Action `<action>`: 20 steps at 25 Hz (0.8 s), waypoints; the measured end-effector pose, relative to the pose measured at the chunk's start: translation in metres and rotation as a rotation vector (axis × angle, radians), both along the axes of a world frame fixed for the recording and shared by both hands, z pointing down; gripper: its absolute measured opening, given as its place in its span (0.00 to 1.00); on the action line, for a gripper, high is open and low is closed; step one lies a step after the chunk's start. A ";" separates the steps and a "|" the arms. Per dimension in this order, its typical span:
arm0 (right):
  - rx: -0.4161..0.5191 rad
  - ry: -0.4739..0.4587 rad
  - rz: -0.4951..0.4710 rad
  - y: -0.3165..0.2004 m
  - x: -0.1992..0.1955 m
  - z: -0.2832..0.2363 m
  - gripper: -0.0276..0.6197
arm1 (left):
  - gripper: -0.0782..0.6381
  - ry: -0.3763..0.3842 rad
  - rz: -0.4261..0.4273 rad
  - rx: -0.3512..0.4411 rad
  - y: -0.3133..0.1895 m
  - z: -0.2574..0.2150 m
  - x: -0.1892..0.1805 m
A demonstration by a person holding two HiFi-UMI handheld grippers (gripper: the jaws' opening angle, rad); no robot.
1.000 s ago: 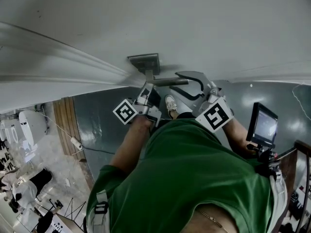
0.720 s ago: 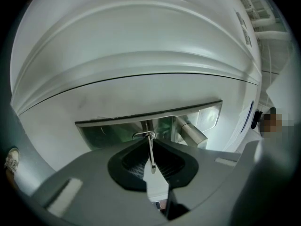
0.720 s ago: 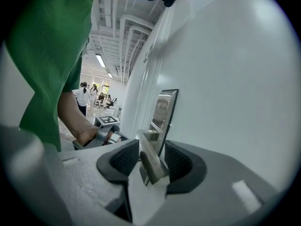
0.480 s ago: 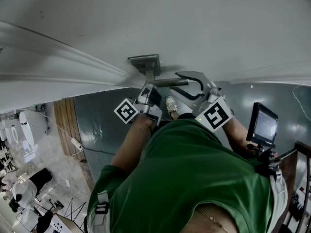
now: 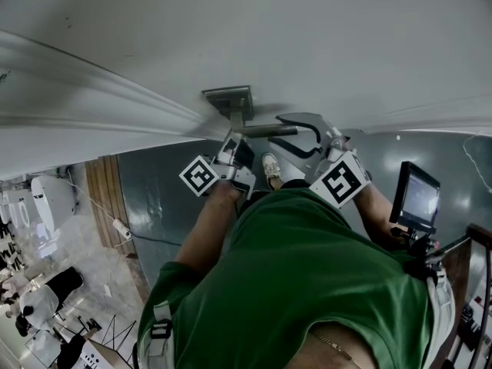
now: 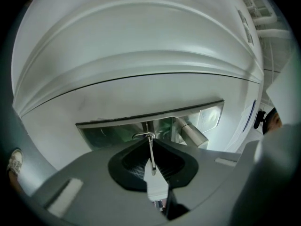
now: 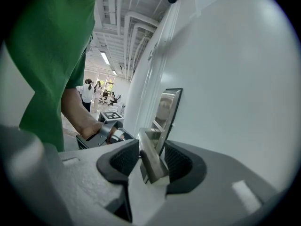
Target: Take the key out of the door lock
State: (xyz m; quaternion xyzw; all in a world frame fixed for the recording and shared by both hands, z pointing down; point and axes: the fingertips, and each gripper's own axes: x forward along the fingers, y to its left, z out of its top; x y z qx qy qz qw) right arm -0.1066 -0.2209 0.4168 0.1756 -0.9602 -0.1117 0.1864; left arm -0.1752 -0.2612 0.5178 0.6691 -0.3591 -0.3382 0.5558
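A metal lock plate (image 5: 228, 98) sits on the white door (image 5: 254, 37), with a lever handle (image 5: 265, 130) sticking out from it. In the left gripper view a thin silver key (image 6: 151, 153) stands edge-on out of the plate (image 6: 113, 131). My left gripper (image 6: 151, 163) is shut on it, its tips close to the plate (image 5: 233, 140). My right gripper (image 7: 147, 166) is shut on the free end of the handle (image 7: 149, 160), and shows in the head view to the right of the plate (image 5: 301, 127).
The door fills the upper half of the head view. A grey floor (image 5: 154, 191) lies below, with the person's shoe (image 5: 270, 165) on it. A small screen on a stand (image 5: 416, 198) is at the right. People stand far off at the lower left (image 5: 42, 298).
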 end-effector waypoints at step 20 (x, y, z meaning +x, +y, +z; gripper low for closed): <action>-0.003 0.003 -0.019 0.002 -0.001 0.001 0.29 | 0.15 0.075 -0.006 -0.029 0.016 0.003 0.000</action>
